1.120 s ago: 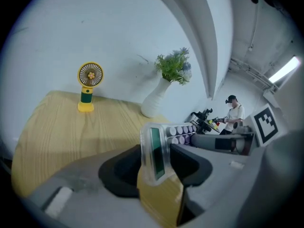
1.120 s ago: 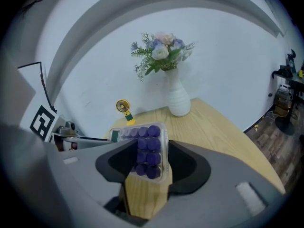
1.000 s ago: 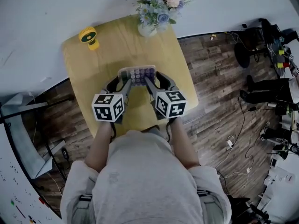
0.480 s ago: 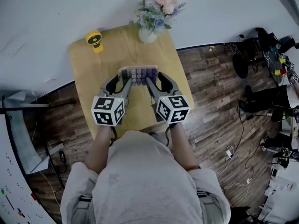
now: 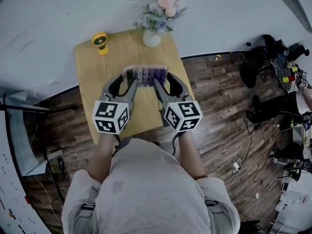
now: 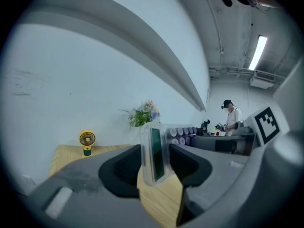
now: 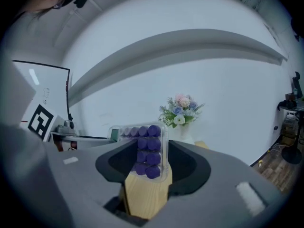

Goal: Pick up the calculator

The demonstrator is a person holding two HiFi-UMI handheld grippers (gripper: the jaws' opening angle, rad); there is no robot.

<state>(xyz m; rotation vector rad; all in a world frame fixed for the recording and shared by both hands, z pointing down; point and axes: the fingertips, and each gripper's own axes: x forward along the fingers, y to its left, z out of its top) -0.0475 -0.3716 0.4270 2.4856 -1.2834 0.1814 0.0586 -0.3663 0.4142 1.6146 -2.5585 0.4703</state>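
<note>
In the head view, a flat, clear-cased calculator (image 5: pixel 146 75) sat over the pale wooden bench (image 5: pixel 97 82), nearer the person than the flower vase (image 5: pixel 152 37), its ends hidden under grey jaws. In the left gripper view, the left hand-held gripper (image 5: pixel 129 78) clamped its glossy end with the green display (image 6: pixel 155 151). In the right gripper view, the right hand-held gripper (image 5: pixel 162 80) clamped the end with rounded purple keys (image 7: pixel 148 151).

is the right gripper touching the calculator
Touching. The right gripper view shows the right gripper with its jaws pressed against both sides of the calculator, with no gap on either side.
</note>
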